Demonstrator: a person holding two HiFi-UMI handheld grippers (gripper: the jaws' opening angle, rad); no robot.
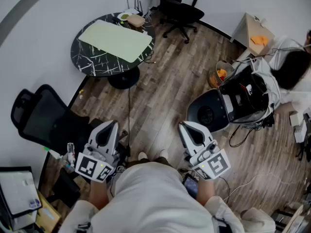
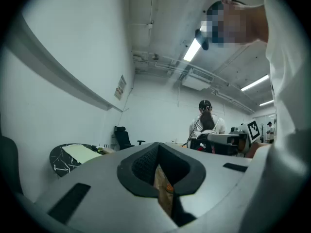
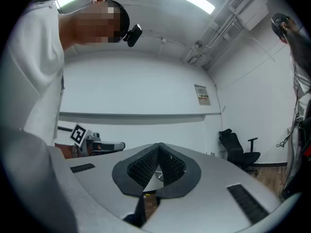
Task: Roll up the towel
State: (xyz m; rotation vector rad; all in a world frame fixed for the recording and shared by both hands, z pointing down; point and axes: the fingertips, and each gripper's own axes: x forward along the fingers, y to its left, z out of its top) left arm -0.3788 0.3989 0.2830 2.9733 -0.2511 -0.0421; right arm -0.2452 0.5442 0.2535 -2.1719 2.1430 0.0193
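A pale green towel (image 1: 116, 40) lies flat and spread out on the round black marble-pattern table (image 1: 87, 57) at the far left of the room. The left gripper view shows that towel (image 2: 80, 153) small and distant on the table (image 2: 57, 163). My left gripper (image 1: 111, 125) is held close to my body, far from the table, with its jaws together and nothing between them (image 2: 158, 147). My right gripper (image 1: 184, 126) hangs beside it at the same height, pads closed on each other and empty (image 3: 159, 147).
A black office chair (image 1: 180, 8) stands behind the table and another black chair (image 1: 43, 120) is at my left. A black-and-white machine on wheels (image 1: 228, 106) with cables stands to my right. A person (image 1: 291, 67) sits at the right edge near a cardboard box (image 1: 252, 33).
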